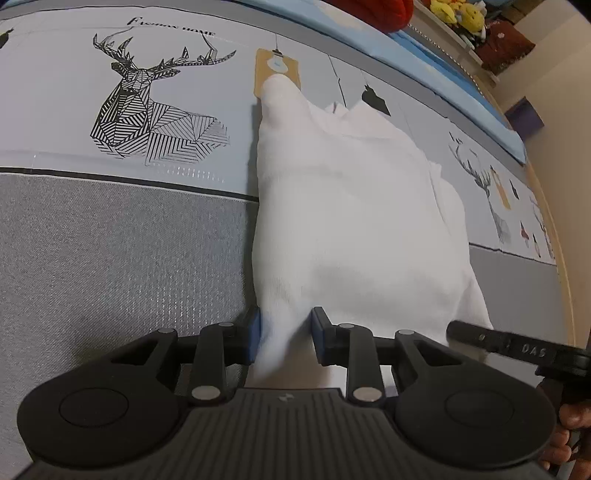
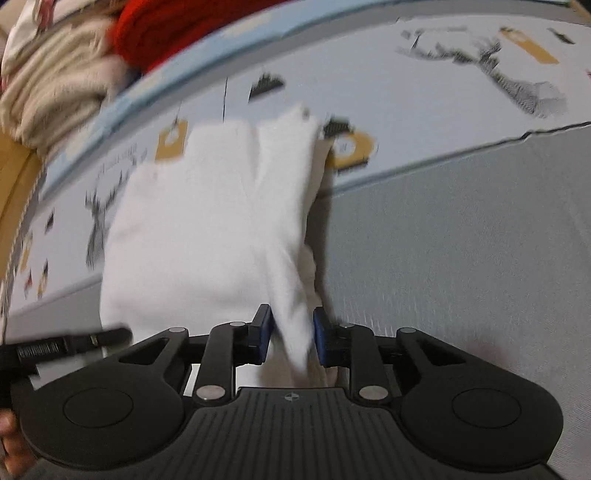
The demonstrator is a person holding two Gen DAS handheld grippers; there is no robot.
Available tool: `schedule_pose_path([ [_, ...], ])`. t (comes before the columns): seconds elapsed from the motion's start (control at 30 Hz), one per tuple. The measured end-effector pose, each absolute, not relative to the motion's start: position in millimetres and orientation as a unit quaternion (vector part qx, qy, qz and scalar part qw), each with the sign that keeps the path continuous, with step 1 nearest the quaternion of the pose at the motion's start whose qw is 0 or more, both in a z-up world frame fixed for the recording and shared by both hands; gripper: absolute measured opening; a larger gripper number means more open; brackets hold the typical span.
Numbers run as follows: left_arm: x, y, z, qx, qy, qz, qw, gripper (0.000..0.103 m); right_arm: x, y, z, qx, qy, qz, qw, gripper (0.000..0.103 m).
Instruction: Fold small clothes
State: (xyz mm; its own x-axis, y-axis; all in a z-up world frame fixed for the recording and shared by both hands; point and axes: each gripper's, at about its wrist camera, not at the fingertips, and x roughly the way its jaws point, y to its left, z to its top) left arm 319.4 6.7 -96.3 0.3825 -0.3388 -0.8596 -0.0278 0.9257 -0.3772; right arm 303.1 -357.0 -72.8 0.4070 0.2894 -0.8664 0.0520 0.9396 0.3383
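Observation:
A small white garment (image 1: 351,206) lies partly folded on a grey bed cover with deer prints. My left gripper (image 1: 285,334) has its blue pads around the garment's near left corner, with a gap left between the pads. My right gripper (image 2: 292,334) has its pads around the near right corner of the same garment (image 2: 207,221), also with a gap. The cloth bunches into a peak between each pair of pads. Part of the right gripper shows in the left wrist view (image 1: 517,349). The right wrist view is blurred by motion.
The bed cover (image 1: 110,258) has a black line-drawn deer (image 1: 147,110) and tan tags (image 1: 275,72). A red item (image 2: 177,29) and beige fabric (image 2: 55,88) lie at the far edge. Plush toys (image 1: 458,14) sit on a shelf beyond.

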Motion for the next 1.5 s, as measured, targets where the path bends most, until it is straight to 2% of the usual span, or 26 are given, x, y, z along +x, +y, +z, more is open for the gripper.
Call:
schedule_pose_path([
  [0.27, 318, 4, -98, -0.161, 0.552, -0.098, 0.813, 0.030, 299, -354, -79, 0.131, 0.565, 0.082, 0.811, 0.025],
  [0.3, 317, 3, -98, -0.159, 0.551, -0.100, 0.813, 0.027, 298, -355, -78, 0.133, 0.563, 0.082, 0.811, 0.017],
  [0.33, 317, 2, -97, -0.157, 0.549, -0.105, 0.814, 0.015, 298, -355, -77, 0.136, 0.561, 0.084, 0.812, 0.009],
  [0.43, 315, 0, -97, -0.160, 0.544, -0.122, 0.814, 0.014, 297, -361, -70, 0.146, 0.537, 0.069, 0.828, 0.005],
  [0.5, 315, 0, -101, -0.147, 0.553, -0.116, 0.812, 0.015, 298, -365, -70, 0.152, 0.534, 0.061, 0.830, 0.006],
  [0.57, 314, 3, -105, -0.151, 0.565, -0.112, 0.804, 0.021, 299, -365, -76, 0.151, 0.550, 0.061, 0.819, 0.008],
  [0.67, 310, 3, -105, -0.132, 0.572, -0.118, 0.801, 0.020, 297, -361, -78, 0.127, 0.558, 0.062, 0.818, 0.015],
  [0.77, 304, 2, -110, -0.108, 0.584, -0.118, 0.796, 0.020, 296, -366, -83, 0.130, 0.572, 0.057, 0.808, 0.015],
  [0.87, 292, -2, -97, -0.078, 0.560, -0.116, 0.816, 0.022, 292, -369, -85, 0.127, 0.581, 0.052, 0.802, 0.017],
  [0.9, 286, -5, -89, -0.055, 0.545, -0.110, 0.829, 0.023, 289, -371, -83, 0.129, 0.579, 0.046, 0.804, 0.023],
  [0.93, 278, -9, -81, -0.022, 0.525, -0.100, 0.845, 0.032, 286, -372, -80, 0.126, 0.575, 0.037, 0.808, 0.029],
  [0.97, 269, -13, -71, 0.014, 0.501, -0.086, 0.861, 0.047, 281, -372, -75, 0.117, 0.569, 0.030, 0.814, 0.032],
  [1.0, 258, -17, -61, 0.050, 0.472, -0.073, 0.877, 0.057, 276, -371, -71, 0.102, 0.561, 0.025, 0.821, 0.035],
  [1.03, 249, -19, -52, 0.073, 0.450, -0.063, 0.888, 0.077, 271, -369, -64, 0.076, 0.548, 0.017, 0.833, 0.040],
  [1.07, 239, -21, -42, 0.091, 0.428, -0.055, 0.897, 0.091, 263, -365, -55, 0.044, 0.529, 0.005, 0.847, 0.040],
  [1.13, 219, -24, -17, 0.107, 0.382, -0.042, 0.917, 0.092, 246, -360, -32, -0.019, 0.464, -0.028, 0.885, 0.040],
  [1.2, 199, -26, 5, 0.104, 0.352, -0.033, 0.929, 0.092, 224, -361, -2, -0.033, 0.381, -0.036, 0.923, 0.042],
  [1.23, 187, -26, 17, 0.095, 0.338, -0.028, 0.936, 0.094, 214, -363, 13, -0.027, 0.346, -0.037, 0.937, 0.047],
  [1.27, 176, -27, 26, 0.087, 0.327, -0.023, 0.941, 0.100, 201, -364, 28, -0.020, 0.312, -0.038, 0.949, 0.052],
  [1.3, 164, -27, 35, 0.077, 0.314, -0.017, 0.946, 0.103, 188, -365, 42, -0.014, 0.282, -0.035, 0.959, 0.060],
  [1.33, 150, -27, 45, 0.065, 0.299, -0.013, 0.952, 0.103, 176, -365, 54, -0.008, 0.258, -0.031, 0.966, 0.066],
  [1.43, 111, -33, 63, 0.046, 0.271, -0.029, 0.961, 0.103, 134, -368, 80, 0.010, 0.209, -0.003, 0.978, 0.076],
  [1.5, 88, -39, 62, 0.039, 0.260, -0.033, 0.964, 0.103, 110, -368, 87, 0.019, 0.200, 0.014, 0.980, 0.078],
])
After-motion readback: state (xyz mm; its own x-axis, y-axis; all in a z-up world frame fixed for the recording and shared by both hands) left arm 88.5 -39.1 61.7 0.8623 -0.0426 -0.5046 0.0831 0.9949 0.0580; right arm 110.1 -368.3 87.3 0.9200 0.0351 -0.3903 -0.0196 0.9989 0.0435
